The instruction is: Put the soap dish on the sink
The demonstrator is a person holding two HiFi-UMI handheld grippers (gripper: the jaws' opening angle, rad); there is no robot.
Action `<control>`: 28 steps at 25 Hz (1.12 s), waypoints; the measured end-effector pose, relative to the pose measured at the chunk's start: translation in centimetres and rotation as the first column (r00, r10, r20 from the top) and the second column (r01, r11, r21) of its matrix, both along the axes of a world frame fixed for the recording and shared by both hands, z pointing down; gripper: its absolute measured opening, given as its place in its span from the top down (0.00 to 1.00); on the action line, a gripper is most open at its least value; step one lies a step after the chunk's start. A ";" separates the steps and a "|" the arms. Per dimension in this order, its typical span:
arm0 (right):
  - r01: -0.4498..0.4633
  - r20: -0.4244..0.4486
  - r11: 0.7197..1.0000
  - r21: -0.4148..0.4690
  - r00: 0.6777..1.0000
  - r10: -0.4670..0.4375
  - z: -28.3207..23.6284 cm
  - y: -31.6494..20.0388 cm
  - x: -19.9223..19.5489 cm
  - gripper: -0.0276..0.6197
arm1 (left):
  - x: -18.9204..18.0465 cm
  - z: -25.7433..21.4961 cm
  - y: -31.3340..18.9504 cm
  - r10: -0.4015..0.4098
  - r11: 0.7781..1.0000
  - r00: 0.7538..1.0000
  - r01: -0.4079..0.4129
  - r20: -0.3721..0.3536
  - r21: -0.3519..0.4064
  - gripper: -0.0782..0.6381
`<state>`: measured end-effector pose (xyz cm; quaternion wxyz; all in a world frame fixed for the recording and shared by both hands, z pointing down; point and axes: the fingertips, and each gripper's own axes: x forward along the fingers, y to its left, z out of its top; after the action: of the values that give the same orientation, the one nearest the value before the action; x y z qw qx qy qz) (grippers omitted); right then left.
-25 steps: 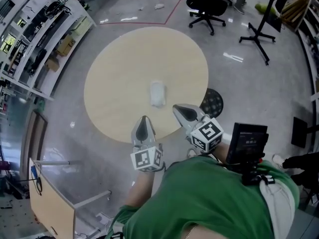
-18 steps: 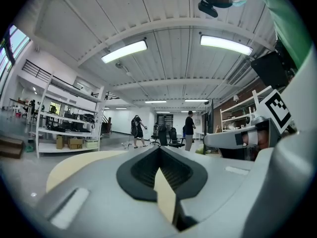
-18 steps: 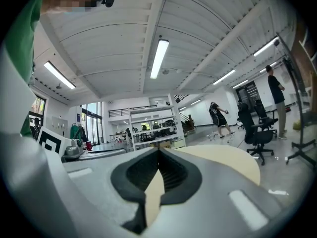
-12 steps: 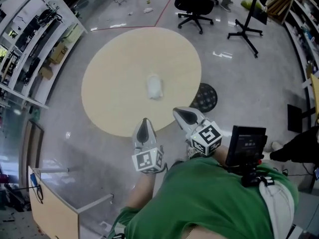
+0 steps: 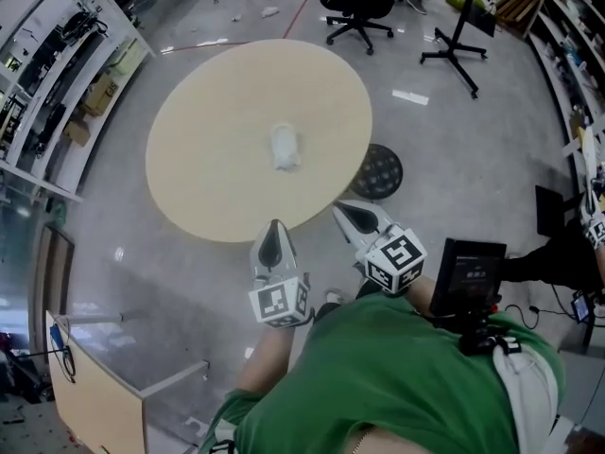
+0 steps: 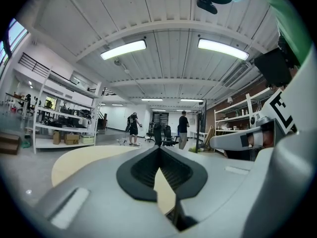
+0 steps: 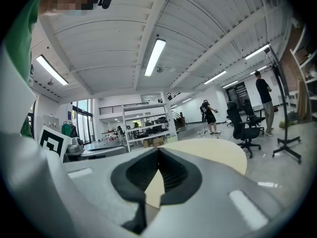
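Left tool (image 5: 274, 227) and right tool (image 5: 344, 210) are closed and empty, short of the round beige table (image 5: 203, 173) bearing a white soap dish (image 5: 285, 147).

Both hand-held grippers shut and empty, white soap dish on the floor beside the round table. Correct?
No. The soap dish lies on the round table, not the floor; the head view shows it. The left hand-held gripper and right hand-held gripper are shut and empty.

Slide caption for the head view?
Left gripper and right gripper, both shut and empty, point at a table bearing a white object.
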<state>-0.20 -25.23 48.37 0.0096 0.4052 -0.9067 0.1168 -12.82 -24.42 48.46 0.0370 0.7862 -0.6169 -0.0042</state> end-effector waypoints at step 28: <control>0.024 0.017 1.000 0.012 1.000 -0.024 -1.0 0.6 2.7 0.95 | 3.1 -0.9 0.6 -0.008 1.000 1.000 0.008 0.023 -0.003 0.88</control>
<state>2.49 -24.58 47.41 0.0007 0.3931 -0.9122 0.1150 -9.69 -23.83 47.55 0.0312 0.7835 -0.6206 0.0054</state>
